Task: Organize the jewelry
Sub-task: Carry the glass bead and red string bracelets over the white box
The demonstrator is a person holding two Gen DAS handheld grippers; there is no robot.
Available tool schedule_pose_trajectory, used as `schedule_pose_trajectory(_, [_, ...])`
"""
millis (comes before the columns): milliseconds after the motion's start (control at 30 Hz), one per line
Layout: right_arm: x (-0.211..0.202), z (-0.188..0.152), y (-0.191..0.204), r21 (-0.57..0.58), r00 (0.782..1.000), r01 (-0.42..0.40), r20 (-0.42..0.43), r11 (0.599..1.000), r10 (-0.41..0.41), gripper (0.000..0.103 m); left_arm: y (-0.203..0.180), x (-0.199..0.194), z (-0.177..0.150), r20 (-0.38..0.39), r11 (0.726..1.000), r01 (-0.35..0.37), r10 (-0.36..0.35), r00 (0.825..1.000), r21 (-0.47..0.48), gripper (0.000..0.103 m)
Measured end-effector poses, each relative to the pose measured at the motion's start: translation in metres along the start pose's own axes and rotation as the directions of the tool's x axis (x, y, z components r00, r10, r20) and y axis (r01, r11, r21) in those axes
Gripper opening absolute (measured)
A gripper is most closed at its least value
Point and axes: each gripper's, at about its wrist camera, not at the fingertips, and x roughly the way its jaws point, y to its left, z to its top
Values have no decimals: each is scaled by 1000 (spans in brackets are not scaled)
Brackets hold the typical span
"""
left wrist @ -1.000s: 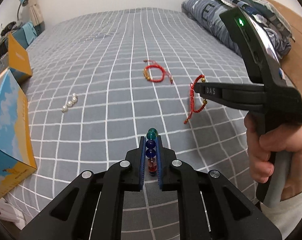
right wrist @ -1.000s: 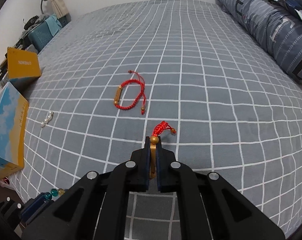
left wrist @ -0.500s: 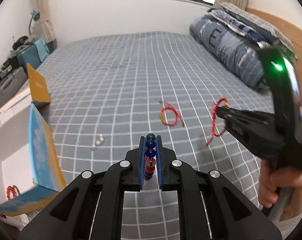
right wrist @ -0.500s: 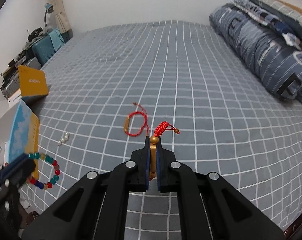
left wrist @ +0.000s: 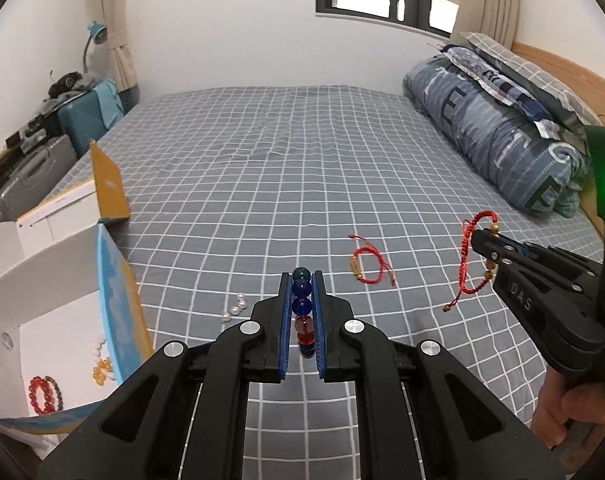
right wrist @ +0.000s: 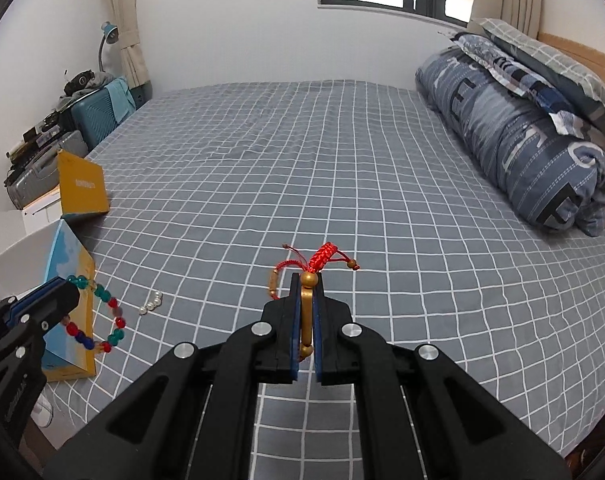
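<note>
Both wrist fisheyes look down across (and share) the bed [left wrist: 302,168].

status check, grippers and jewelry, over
Left gripper shut on multicoloured glass bead bracelet. Right gripper shut on red cord bracelet. Path to open box clear.

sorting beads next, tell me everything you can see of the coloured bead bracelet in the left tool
The coloured bead bracelet is a loop of glassy round beads in teal, red and blue. One stretch is clamped between the blue pads of the shut left tool; the rest hangs free below, clear of the bed, in front of the open box.
</note>
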Motion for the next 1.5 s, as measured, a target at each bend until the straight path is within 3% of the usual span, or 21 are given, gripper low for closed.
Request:
schedule_pose_trajectory(400, [-16,11,49,-48,999,-20,38,999,22,4,48,-24,3,38,998,-62,63,997,-29,9])
schedule_pose_trajectory(700, [-25,20,135,-125,993,-93,59,988,101,4,123,-56,-6,55,986,-142,147,988,-89,9])
schedule_pose_trajectory(933, [-31,17,223,-221,980,-172,57,960,189,4,199,-78,-25,38,957,-232,243,969,-176,9])
schedule_pose_trajectory(1200, [-28,-2,321,-334,962,-258,2,907,274,4,287,-90,-59,-35,902,-341,344,938,-264,9])
schedule_pose_trajectory(1500, [6,-31,405,-407,948,-316,-115,857,295,4,343,-70,-89,-146,867,-396,368,918,-304,9])
